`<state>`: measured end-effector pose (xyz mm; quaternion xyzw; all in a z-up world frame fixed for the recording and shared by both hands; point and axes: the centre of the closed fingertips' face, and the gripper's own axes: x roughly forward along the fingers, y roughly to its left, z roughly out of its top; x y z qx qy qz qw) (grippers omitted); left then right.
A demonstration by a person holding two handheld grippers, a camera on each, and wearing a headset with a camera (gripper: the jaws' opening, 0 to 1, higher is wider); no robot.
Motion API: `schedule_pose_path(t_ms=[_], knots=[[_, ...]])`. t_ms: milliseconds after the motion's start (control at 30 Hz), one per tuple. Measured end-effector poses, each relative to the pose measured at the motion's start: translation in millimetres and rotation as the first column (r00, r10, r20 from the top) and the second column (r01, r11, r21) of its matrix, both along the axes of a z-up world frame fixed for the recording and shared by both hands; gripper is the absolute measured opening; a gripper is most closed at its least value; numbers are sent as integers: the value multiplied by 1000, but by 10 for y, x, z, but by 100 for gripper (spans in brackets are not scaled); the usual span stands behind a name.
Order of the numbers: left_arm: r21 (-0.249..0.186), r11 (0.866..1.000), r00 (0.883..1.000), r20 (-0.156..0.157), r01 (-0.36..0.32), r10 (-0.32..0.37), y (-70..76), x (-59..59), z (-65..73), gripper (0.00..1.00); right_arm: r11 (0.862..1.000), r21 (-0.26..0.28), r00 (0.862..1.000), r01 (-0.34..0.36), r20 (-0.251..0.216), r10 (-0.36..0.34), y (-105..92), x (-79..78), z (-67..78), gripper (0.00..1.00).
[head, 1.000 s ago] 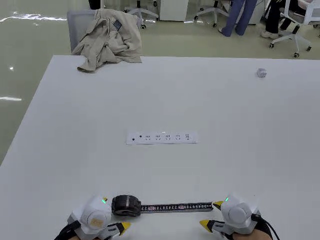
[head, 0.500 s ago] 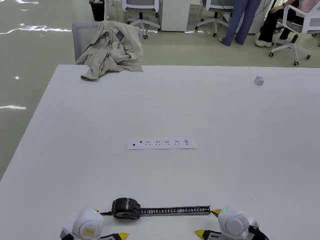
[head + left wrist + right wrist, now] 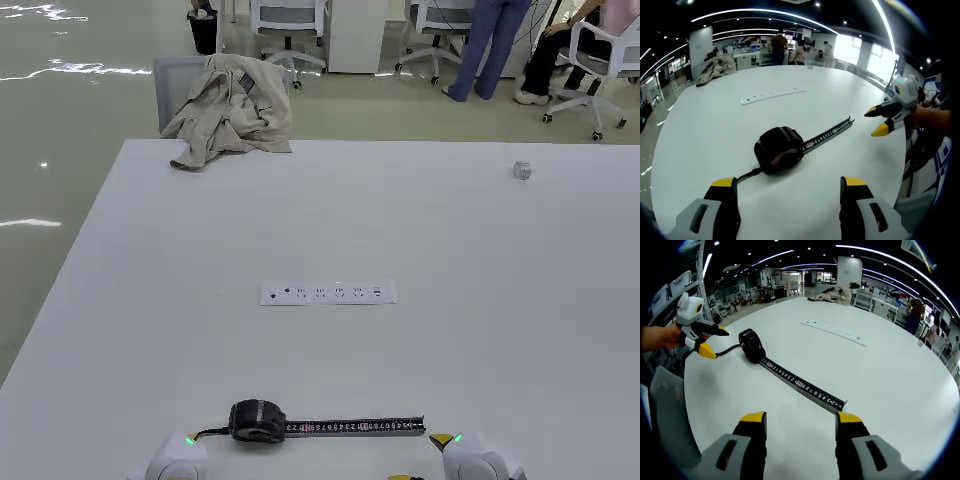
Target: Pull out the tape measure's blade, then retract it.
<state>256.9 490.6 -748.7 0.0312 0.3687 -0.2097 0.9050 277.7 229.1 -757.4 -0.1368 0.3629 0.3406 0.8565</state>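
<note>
Since a second ago both grippers have drawn back slightly from the tape measure (image 3: 258, 421), which has stayed near the front of the white table (image 3: 480, 300) with its blade (image 3: 355, 427) out (a cord (image 3: 747, 175) trails from the case). The left gripper (image 3: 788, 184) and right gripper (image 3: 801, 416) are spread wide and hold nothing. The blade's tip lies just ahead of the right one.

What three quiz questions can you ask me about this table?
1. True or false: the blade is pulled out of the tape measure and lies flat on the table.
2. What do the left tongs hold? A) the blade's tip B) the tape measure's case C) nothing
3. Which white thing with sockets lies past the tape measure, mid-table?

Key: 1 true; 2 C, they are open; 3 the power strip.
</note>
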Motion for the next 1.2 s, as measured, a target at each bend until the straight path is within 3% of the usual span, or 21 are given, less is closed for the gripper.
schedule_pose_path(t_ms=[767,1200], knots=[[2,994,994,26,-108,108,75,-310,201,82,998,44,996,38,81,-42,45,-320,528,62],[-4,986,986,8,-168,168,89,-446,231,84,997,60,994,43,99,-49,98,-509,725,69]])
